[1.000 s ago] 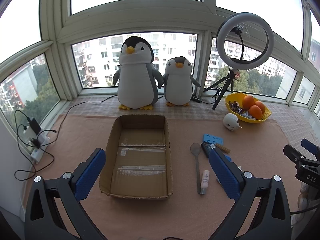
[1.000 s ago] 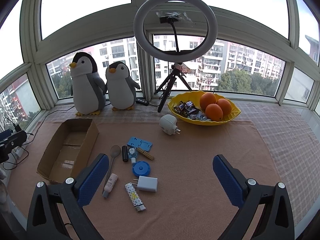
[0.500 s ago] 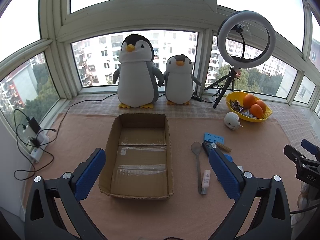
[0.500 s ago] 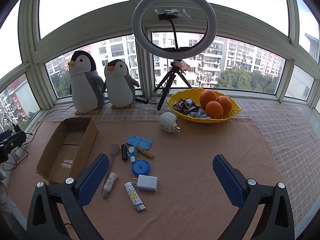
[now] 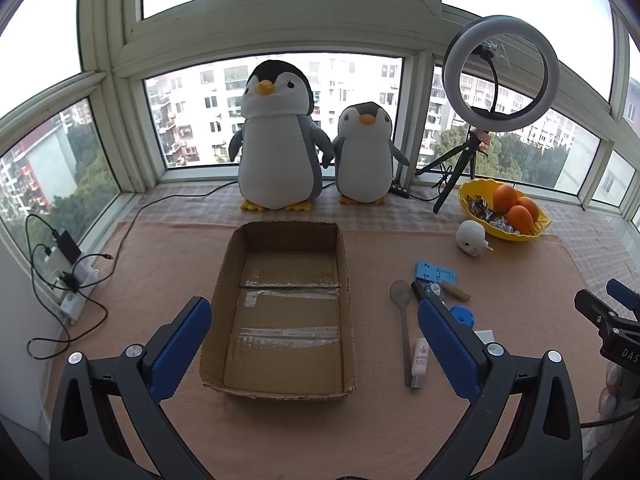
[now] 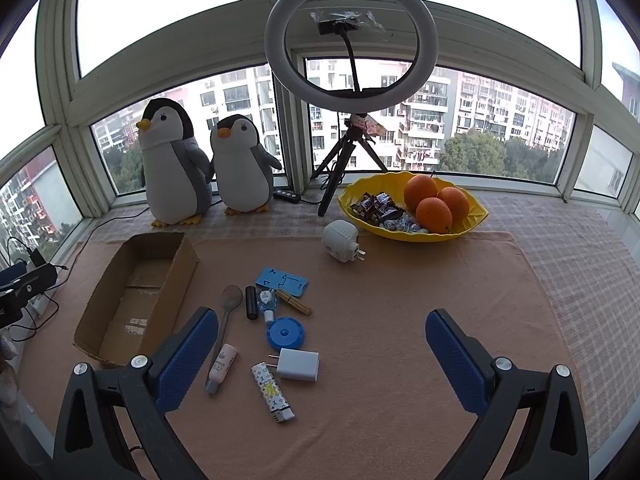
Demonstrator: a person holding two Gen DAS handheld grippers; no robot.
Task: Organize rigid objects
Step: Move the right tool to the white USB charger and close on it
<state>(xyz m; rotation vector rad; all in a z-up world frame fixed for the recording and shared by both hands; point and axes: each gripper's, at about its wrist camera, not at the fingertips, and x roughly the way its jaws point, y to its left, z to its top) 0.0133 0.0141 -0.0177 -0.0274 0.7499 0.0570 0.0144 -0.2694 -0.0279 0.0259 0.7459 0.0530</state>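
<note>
Because the small rigid items, among them a spoon point(image 6: 229, 312), a white charger point(image 6: 298, 364) and a patterned lighter point(image 6: 272, 392), lie close together on the desk point(image 6: 380, 360) just right of the cardboard box point(image 5: 280, 304), a pick at one could nudge its neighbours. The box holds nothing, while the yellow bowl point(image 6: 472, 220) holds oranges point(image 6: 434, 214) and wrapped sweets point(image 6: 376, 206). The left gripper point(image 5: 316, 344) and right gripper point(image 6: 320, 352) hover with fingers wide, holding nothing.

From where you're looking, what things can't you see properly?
- White charger, left wrist view: mostly behind the left tongs' blue pad.
- Spoon handle, right wrist view: partly behind the right tongs' pad.
- Small tube label: too small to read.
- Cardboard box, right wrist view: near wall hides some floor.
</note>
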